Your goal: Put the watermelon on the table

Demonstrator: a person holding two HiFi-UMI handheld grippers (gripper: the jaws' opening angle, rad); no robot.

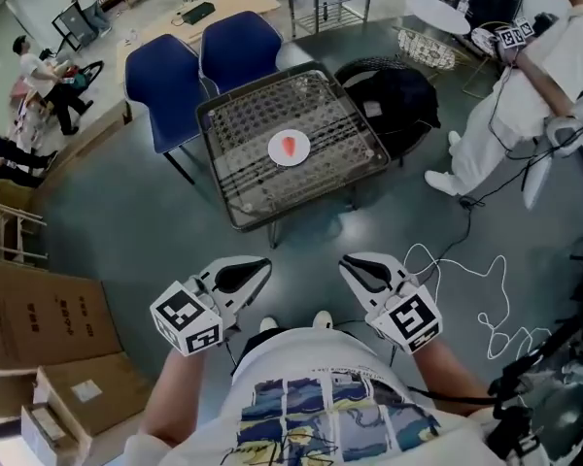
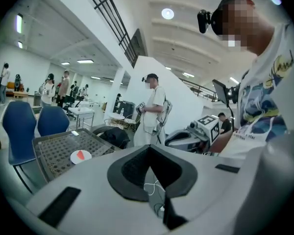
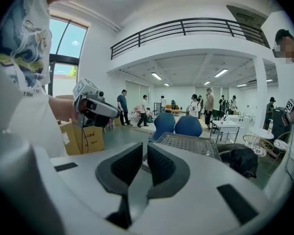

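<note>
A red watermelon slice (image 1: 290,146) lies on a small white plate (image 1: 274,154) in the middle of the low mesh-topped table (image 1: 243,134). In the left gripper view the slice (image 2: 80,155) shows at far left on the same table (image 2: 54,151). Both grippers are held close to my body, well short of the table. My left gripper (image 1: 261,264) (image 2: 148,147) is shut, tips touching, with nothing in it. My right gripper (image 1: 348,263) (image 3: 145,148) holds nothing; a narrow gap shows between its pads, and the table (image 3: 191,143) lies beyond.
Two blue chairs (image 1: 165,81) (image 1: 238,47) stand behind the table. A black bag on a round seat (image 1: 394,95) is at its right. A person in white (image 1: 525,95) stands at far right. Cardboard boxes (image 1: 39,318) sit at left; a white cable (image 1: 466,280) lies on the floor.
</note>
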